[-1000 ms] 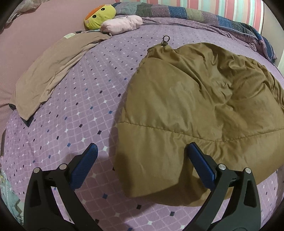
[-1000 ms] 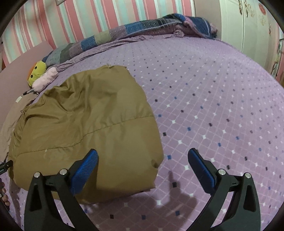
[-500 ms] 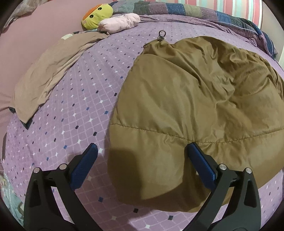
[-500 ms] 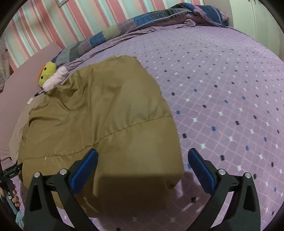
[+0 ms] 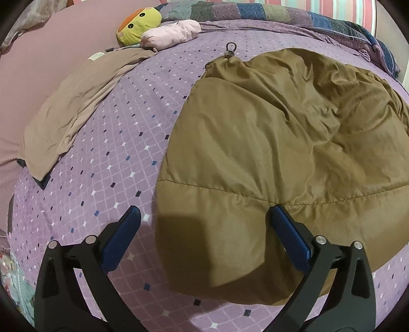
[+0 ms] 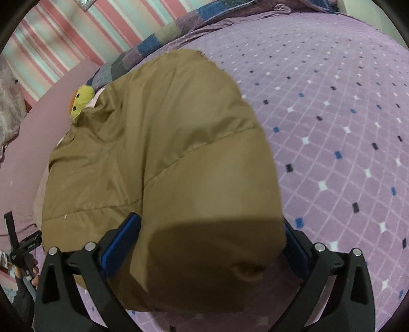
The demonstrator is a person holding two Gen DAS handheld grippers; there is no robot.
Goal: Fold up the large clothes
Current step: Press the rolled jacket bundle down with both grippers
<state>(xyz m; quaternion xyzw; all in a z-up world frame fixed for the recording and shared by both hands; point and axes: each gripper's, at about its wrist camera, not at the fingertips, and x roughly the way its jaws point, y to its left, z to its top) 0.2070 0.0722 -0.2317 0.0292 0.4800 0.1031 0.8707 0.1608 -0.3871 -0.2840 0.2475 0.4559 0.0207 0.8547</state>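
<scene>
A large olive-brown padded jacket lies crumpled on the purple patterned bedspread; it also fills the right wrist view. My left gripper is open, its jaws either side of the jacket's near left corner, just above it. My right gripper is open, its jaws straddling the jacket's near right corner, with the fabric between the blue pads. The right pad is partly hidden behind the fabric.
A tan garment lies at the bed's left edge. A yellow plush toy and a pink cushion sit at the far side, beside a patchwork quilt. Bare bedspread extends right of the jacket.
Both grippers have moved forward toward the jacket's near edge. The right gripper now has the jacket corner between its open jaws; the left one is closer over the left corner.
</scene>
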